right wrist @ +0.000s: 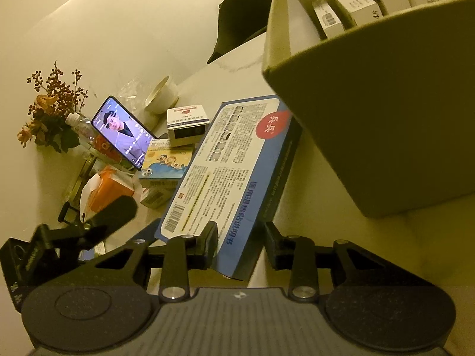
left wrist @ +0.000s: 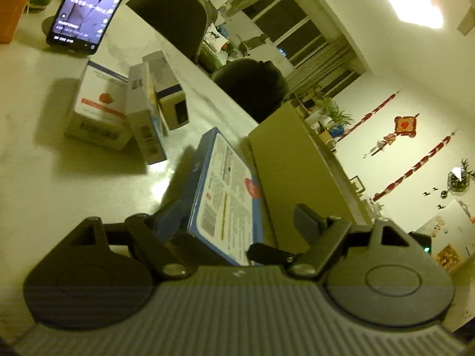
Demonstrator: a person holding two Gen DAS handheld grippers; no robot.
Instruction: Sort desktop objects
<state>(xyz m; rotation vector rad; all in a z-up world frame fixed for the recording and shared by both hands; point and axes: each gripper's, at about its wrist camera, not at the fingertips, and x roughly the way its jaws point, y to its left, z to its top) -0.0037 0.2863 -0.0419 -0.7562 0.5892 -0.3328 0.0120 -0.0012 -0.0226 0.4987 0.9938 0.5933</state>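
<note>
Left wrist view: the left gripper (left wrist: 234, 225) stands spread, a flat blue box (left wrist: 228, 190) with a white printed label, barcode and red badge tilted between its fingers; whether either finger touches it I cannot tell. The box leans just beside the cardboard bin (left wrist: 297, 172). Three small cartons (left wrist: 124, 109) stand grouped on the table (left wrist: 38, 178), a lit phone (left wrist: 89, 6) beyond.

Right wrist view: the right gripper (right wrist: 240, 243) is spread around the same blue box's (right wrist: 231, 166) near end, the left finger touching it, the right apart. The bin (right wrist: 386, 118) holds several upright white cartons (right wrist: 350, 3)
</note>
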